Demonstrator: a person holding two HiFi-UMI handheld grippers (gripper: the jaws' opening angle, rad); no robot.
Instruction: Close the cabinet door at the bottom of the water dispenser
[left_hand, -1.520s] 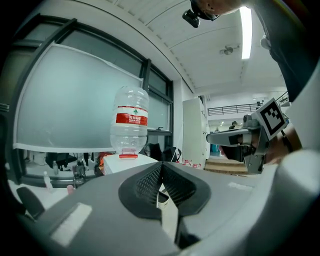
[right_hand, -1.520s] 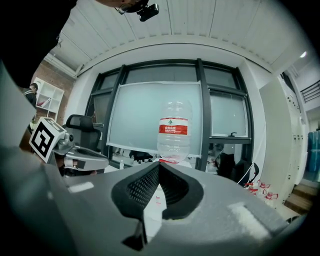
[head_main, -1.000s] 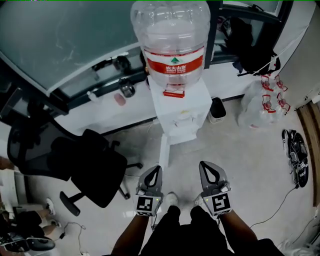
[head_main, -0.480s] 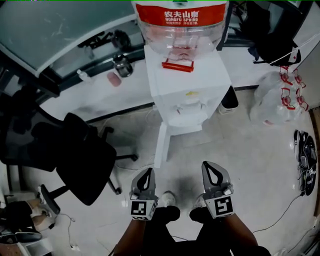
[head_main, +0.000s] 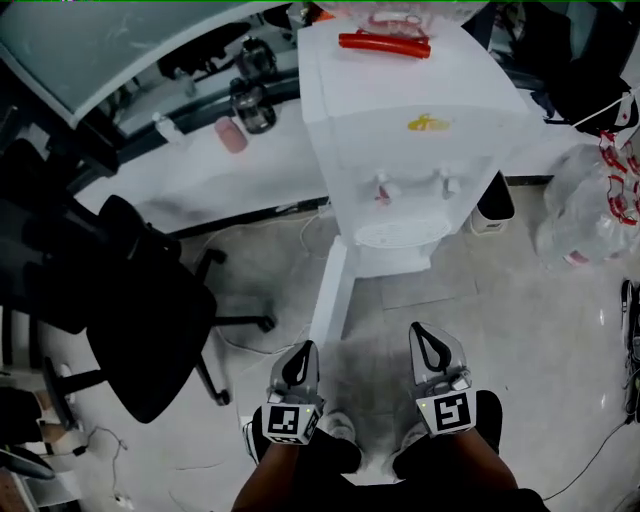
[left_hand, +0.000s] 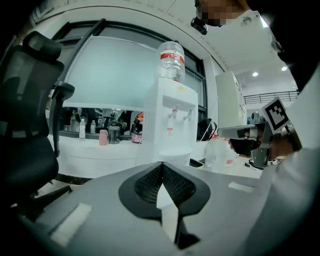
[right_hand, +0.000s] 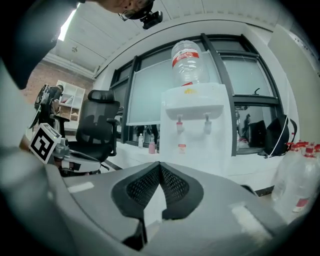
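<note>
You are lower now than a moment ago, so your left gripper (head_main: 304, 350) and right gripper (head_main: 427, 334), both shut and empty, sit near the open cabinet door (head_main: 332, 290) under the water dispenser (head_main: 410, 150).

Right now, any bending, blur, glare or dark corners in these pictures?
Head view: sharp, tall white water dispenser widening toward the top edge. Left gripper view: fisheye with black corners, the near grey left gripper soft. Right gripper view: same bowing, bright ceiling strip light glaring top left.
</note>
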